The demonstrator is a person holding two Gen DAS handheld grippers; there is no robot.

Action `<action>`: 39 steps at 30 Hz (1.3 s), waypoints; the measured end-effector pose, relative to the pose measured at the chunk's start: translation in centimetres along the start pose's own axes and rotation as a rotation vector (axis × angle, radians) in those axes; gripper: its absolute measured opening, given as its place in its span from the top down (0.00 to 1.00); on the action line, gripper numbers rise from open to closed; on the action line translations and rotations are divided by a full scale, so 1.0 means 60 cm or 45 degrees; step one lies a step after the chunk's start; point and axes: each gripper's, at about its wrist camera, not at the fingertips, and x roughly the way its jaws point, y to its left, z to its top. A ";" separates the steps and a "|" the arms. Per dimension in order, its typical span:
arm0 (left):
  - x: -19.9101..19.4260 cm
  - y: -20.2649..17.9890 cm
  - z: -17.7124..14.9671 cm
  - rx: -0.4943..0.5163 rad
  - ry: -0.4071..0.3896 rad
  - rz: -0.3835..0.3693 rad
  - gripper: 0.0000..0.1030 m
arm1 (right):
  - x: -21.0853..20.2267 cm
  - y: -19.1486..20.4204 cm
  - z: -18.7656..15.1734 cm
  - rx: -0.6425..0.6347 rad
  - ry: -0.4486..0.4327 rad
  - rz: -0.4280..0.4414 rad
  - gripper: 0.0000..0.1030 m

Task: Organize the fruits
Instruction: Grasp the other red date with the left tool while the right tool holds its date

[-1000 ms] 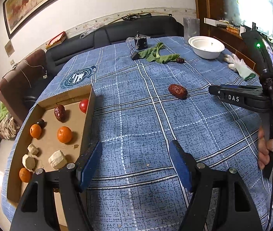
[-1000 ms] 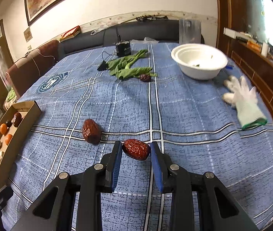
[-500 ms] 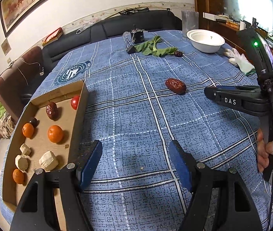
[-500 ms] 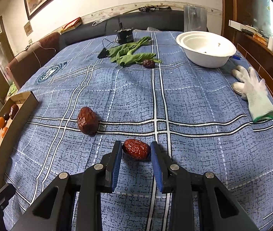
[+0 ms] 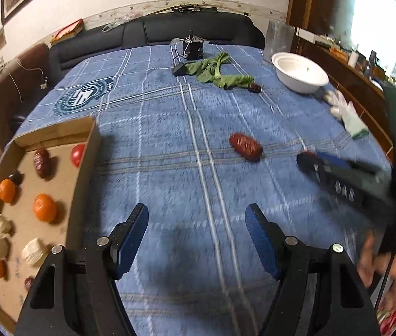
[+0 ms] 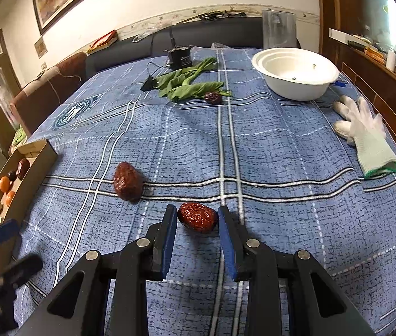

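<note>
My right gripper is shut on a wrinkled red date, held just above the blue checked cloth. A second, darker date lies on the cloth to its left, and shows ahead of my left gripper as a date. A third date sits by the green leaves. My left gripper stands open over bare cloth with nothing between its fingers. The cardboard tray is just to its left, holding oranges, a date, a red fruit and pale chunks.
A white bowl and a white glove lie at the far right. Green leaves and a small black device sit at the back. A dark sofa runs behind the table; a wooden sideboard lines the right side.
The left gripper has drifted across the cloth, so the tray sits further left in its view. The right gripper has stayed shut on the date and looks tilted and blurred there.
</note>
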 end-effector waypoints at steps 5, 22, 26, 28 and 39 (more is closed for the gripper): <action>0.051 -0.007 0.037 -0.066 0.016 -0.078 0.31 | -0.006 -0.023 0.004 0.054 -0.002 -0.017 0.69; 0.143 -0.055 0.086 -0.037 0.020 -0.261 0.42 | 0.002 -0.042 0.002 0.127 0.042 0.012 0.68; 0.145 -0.063 0.083 0.018 0.035 -0.303 0.68 | 0.003 -0.038 0.002 0.109 0.039 -0.002 0.68; 0.144 -0.060 0.082 0.024 0.030 -0.314 0.68 | 0.003 -0.034 0.001 0.096 0.034 -0.014 0.68; 0.137 -0.040 0.076 -0.020 0.030 -0.382 0.68 | 0.002 -0.020 -0.004 0.038 0.011 -0.044 0.69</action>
